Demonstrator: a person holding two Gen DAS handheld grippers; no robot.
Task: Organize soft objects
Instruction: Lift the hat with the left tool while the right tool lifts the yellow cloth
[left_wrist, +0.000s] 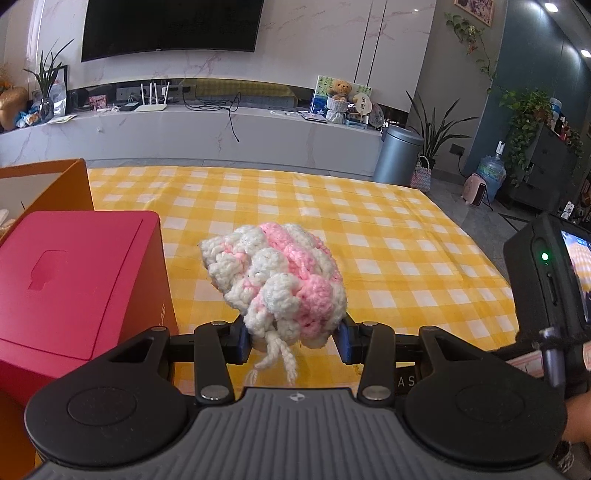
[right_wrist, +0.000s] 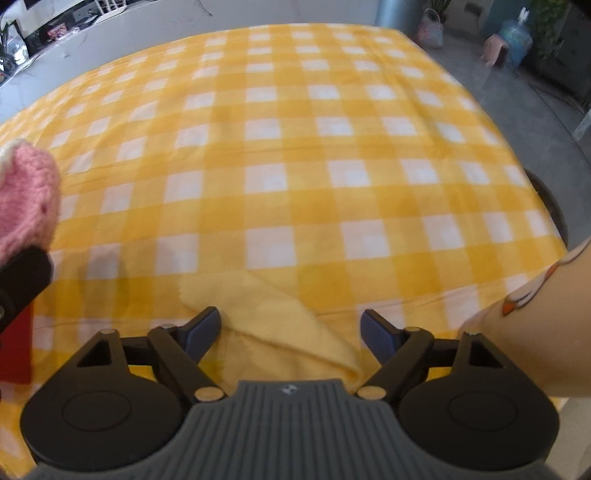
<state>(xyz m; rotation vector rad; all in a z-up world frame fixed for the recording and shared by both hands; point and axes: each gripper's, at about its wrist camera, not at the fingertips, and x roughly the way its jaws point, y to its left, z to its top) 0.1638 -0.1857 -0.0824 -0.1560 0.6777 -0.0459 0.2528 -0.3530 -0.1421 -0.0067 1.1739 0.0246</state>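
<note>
My left gripper (left_wrist: 293, 341) is shut on a pink and white crocheted pouch (left_wrist: 280, 284) and holds it above the yellow checked tablecloth (left_wrist: 388, 236). Its drawstring hangs down between the fingers. The pouch also shows at the left edge of the right wrist view (right_wrist: 26, 199). My right gripper (right_wrist: 290, 330) is open over a plain yellow cloth (right_wrist: 273, 325) that lies on the tablecloth (right_wrist: 295, 147) between its fingers. The cloth's near part is hidden under the gripper body.
A pink-lidded box (left_wrist: 74, 280) stands at the left with an orange box (left_wrist: 48, 188) behind it. The right gripper's camera (left_wrist: 550, 273) is at the right edge. A TV cabinet (left_wrist: 184, 136), a bin (left_wrist: 399, 155) and plants lie beyond the table.
</note>
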